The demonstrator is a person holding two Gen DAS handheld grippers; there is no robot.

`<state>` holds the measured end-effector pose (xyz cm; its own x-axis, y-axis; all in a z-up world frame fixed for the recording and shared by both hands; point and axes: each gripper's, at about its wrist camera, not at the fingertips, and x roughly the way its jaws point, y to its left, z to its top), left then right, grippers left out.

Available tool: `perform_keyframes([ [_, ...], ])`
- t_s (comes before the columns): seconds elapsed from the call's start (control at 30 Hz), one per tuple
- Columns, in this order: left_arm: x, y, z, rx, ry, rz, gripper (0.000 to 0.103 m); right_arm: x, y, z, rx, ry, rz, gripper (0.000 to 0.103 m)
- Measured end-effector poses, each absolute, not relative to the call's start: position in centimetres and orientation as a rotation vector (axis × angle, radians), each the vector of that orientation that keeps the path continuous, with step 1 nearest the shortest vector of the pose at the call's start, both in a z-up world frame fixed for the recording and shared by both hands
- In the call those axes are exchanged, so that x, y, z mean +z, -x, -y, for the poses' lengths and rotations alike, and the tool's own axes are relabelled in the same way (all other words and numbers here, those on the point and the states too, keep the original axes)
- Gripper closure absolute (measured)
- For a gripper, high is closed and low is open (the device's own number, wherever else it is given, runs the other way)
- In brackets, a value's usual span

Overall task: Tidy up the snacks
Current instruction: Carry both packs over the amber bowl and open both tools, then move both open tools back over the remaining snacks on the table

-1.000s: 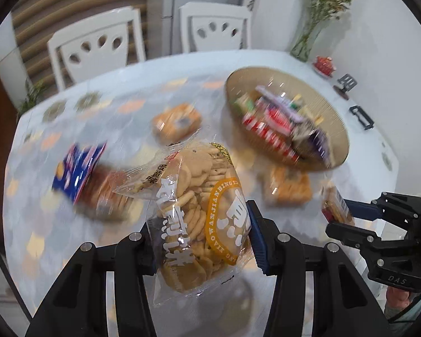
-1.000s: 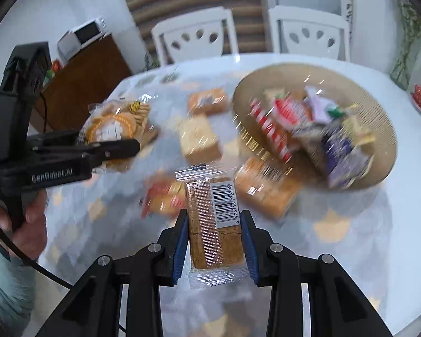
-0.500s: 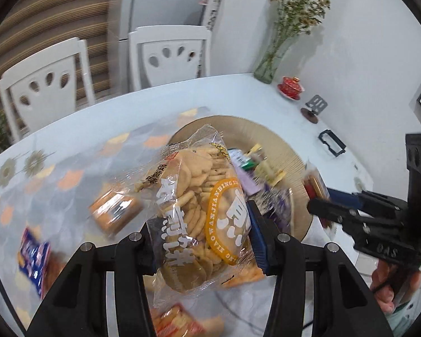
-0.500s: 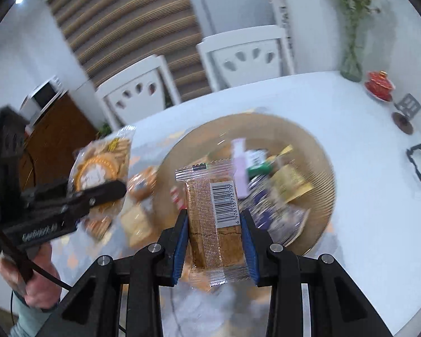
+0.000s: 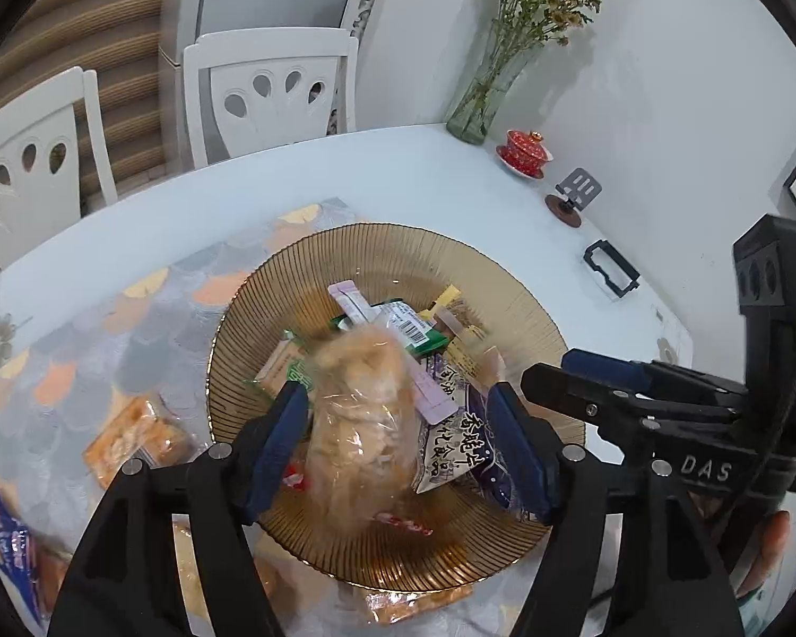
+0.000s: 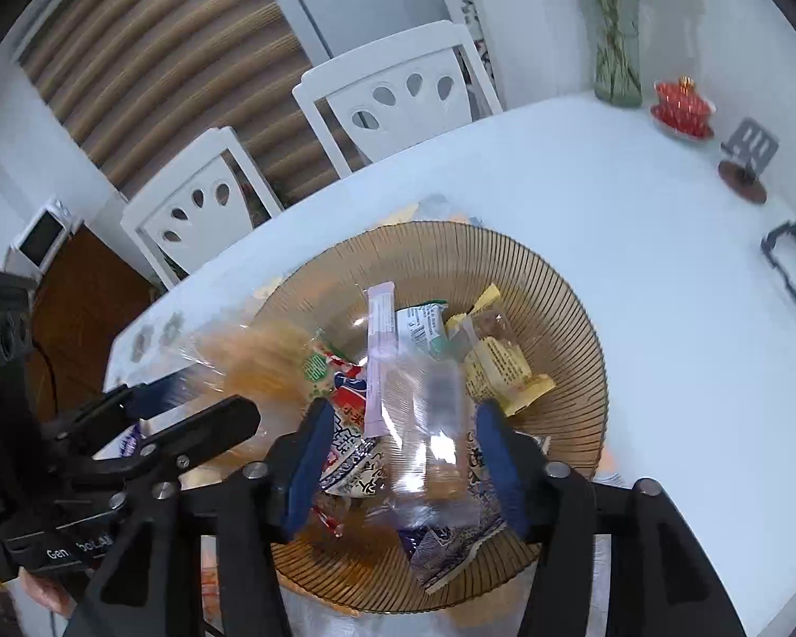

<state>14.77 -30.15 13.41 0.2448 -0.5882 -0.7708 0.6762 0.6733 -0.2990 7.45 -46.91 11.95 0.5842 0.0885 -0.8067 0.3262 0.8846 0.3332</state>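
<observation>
Far left in the left wrist view: a blue snack packet (image 5: 10,541) at the frame edge on the patterned table mat (image 5: 132,329), then an orange-wrapped cracker pack (image 5: 132,440) lying flat on the mat just outside the plate.

At centre, a ribbed amber glass plate (image 5: 509,297) heaped with small wrapped snacks. Over its near half, the left gripper (image 5: 398,443), jaws opening, blue pads standing clear on both sides of a clear biscuit bag (image 5: 363,424); bag blurred, upright between the pads, pressed by neither, right over the pile. Beside it on the plate, a purple-and-white packet (image 5: 451,446) with Chinese print, a green barcoded packet (image 5: 408,329) and a pale pink stick sachet (image 5: 347,300).

Further right, the right gripper (image 5: 557,377) reaching in over the plate's right rim, a bit of a hand (image 5: 769,536) under its body. In the right wrist view, right gripper (image 6: 400,456) with jaws opening too, a blurred clear-wrapped brown cake bar (image 6: 440,446) between the blue pads, no pad visibly pressing it, above the snacks in the plate. Yellow packets (image 6: 504,366) lying toward the plate's right side.

Beyond, on the white table (image 5: 398,170): a glass vase (image 5: 475,111) with dried flowers, a red lidded teacup (image 5: 525,151) on a saucer, a small grey stand (image 5: 573,196), a black rectangular frame (image 5: 610,268). Two white chairs (image 5: 270,85) behind the table.
</observation>
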Motion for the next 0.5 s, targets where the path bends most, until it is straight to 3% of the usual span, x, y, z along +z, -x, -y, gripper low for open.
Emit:
perform_keyframes([
  [0.23,14.2,-12.4,26.6,-0.811,-0.129,-0.981,0.034,12.3,-5.6,45.6,-0.116,-0.446,-0.955,0.049],
  [0.5,15.0,-7.4,19.6,-0.659,-0.188,-0.936,0.034,11.9,-1.9,37.7,0.007,-0.252,-1.002,0.049],
])
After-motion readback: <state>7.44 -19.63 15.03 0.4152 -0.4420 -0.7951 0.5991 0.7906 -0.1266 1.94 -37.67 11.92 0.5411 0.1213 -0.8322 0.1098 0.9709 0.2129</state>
